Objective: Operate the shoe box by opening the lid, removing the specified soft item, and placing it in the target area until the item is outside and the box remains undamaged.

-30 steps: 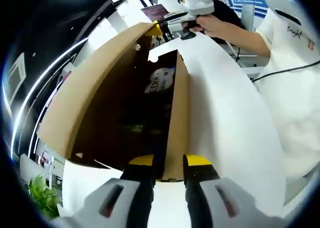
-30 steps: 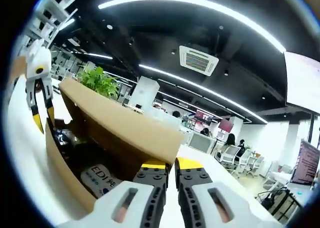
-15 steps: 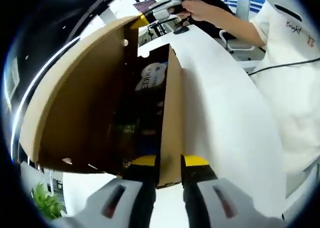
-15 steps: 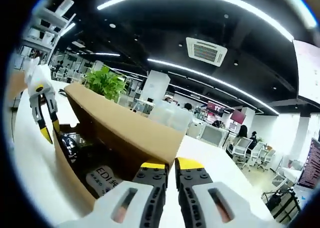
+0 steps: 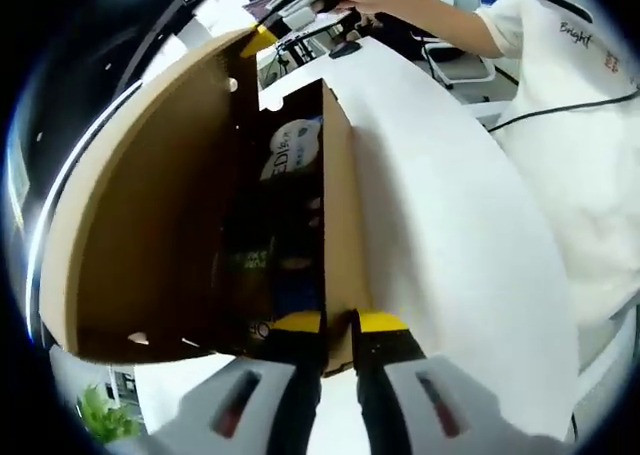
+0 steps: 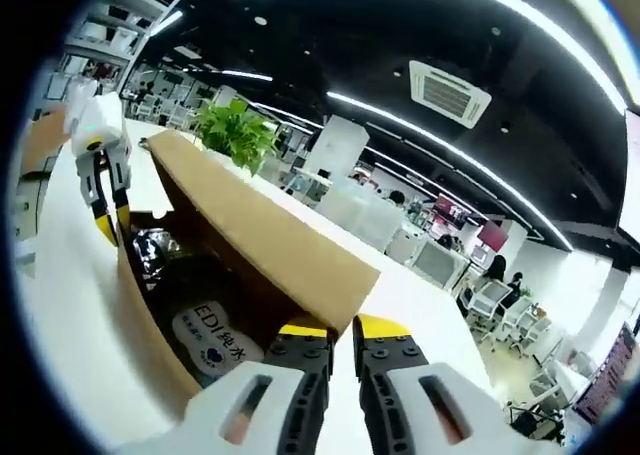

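Left gripper (image 5: 338, 322) clamps the shoe box (image 5: 338, 215) wall, right gripper (image 6: 330, 329) pinches the lid (image 6: 265, 237) — a plant (image 6: 238, 132) shows in the right gripper view, the person's white sleeve (image 5: 590, 125) in the left.

Left tongs (image 5: 338, 323) pinch the shoe box (image 5: 338, 215) wall, lid (image 5: 150, 205) raised.
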A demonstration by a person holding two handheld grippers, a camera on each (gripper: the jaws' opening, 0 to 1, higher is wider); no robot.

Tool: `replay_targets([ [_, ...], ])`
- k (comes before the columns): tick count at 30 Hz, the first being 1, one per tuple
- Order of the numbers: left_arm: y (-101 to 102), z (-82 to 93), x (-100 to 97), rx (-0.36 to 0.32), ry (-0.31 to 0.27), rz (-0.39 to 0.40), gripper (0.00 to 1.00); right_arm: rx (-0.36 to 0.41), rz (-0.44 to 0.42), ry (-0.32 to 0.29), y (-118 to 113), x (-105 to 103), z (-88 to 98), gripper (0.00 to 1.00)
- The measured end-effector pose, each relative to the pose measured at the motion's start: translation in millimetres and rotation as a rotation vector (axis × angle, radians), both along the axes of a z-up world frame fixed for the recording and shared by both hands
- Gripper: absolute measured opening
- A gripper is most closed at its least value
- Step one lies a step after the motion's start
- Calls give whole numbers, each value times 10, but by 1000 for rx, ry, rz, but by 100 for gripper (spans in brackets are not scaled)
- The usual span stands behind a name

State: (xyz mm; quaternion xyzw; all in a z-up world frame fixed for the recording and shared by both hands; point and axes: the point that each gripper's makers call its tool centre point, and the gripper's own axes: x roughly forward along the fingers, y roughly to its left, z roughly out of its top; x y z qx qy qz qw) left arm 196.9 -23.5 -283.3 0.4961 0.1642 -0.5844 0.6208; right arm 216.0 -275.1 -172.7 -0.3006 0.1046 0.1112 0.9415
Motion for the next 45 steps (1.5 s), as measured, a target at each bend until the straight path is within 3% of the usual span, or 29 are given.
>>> replay_targets([
  [2,0,-1,2,3,-4,3,10,-12,11,47,9,2,-95,6],
  [5,-3,-3,-2,2,-2,6,10,-25,6,30,4,26,-53,6],
  [8,-6,-5,-8,4,-3,8,10,50,-13,37,-15,63,35,5],
  [21,-7,-15,-5,26,4,-3,10,-28,-17,102,-30,185,143,5],
  [22,-7,-15,-4,26,4,-4,10,-21,-16,101,-33,196,160,5],
  [26,-6,-14,0,21,11,4,9,134,-15,76,-12,238,270,4],
  [28,6,-15,-3,29,13,-2,9,113,-15,79,-52,255,248,3],
  [29,12,-13,-3,31,16,-1,9,150,-14,72,-39,264,257,3],
  [32,21,-15,-6,39,27,1,8,160,-7,68,-36,281,282,3],
  [37,24,-12,-1,43,37,10,8,135,3,97,-50,345,296,3],
  [41,25,-14,-7,46,38,9,8,224,15,144,-60,424,352,3],
  [45,25,-13,-8,42,37,1,8,219,3,161,-67,504,377,3],
])
